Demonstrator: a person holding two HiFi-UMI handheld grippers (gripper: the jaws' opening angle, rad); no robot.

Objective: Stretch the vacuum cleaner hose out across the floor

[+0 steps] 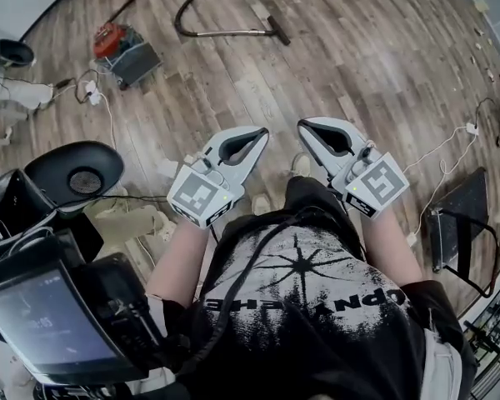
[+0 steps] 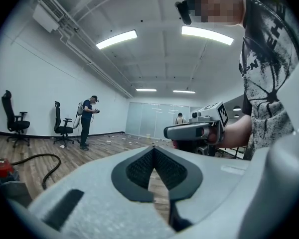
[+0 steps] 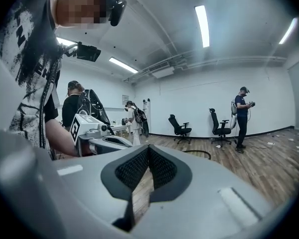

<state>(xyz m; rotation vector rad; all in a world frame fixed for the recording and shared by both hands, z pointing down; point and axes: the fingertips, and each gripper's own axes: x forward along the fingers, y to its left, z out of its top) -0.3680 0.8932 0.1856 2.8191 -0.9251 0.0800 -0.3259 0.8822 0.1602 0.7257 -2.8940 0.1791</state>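
Dark hose (image 1: pixel 178 19), curved, slack on wood floor (image 1: pixel 358 73)

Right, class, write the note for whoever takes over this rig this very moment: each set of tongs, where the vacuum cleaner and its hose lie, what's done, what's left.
Left tongs: shut, empty.
Right tongs: shut, empty. The two are held side by side in front of the person's chest.
Red vacuum cleaner: on the wood floor, ahead and to the left.
Hose: lies curved beyond it, with the floor head at its end.
Done: nothing; the hose is still bent and neither tongs touches it.
Left: probably walk over, grip the hose and pull it out straight.
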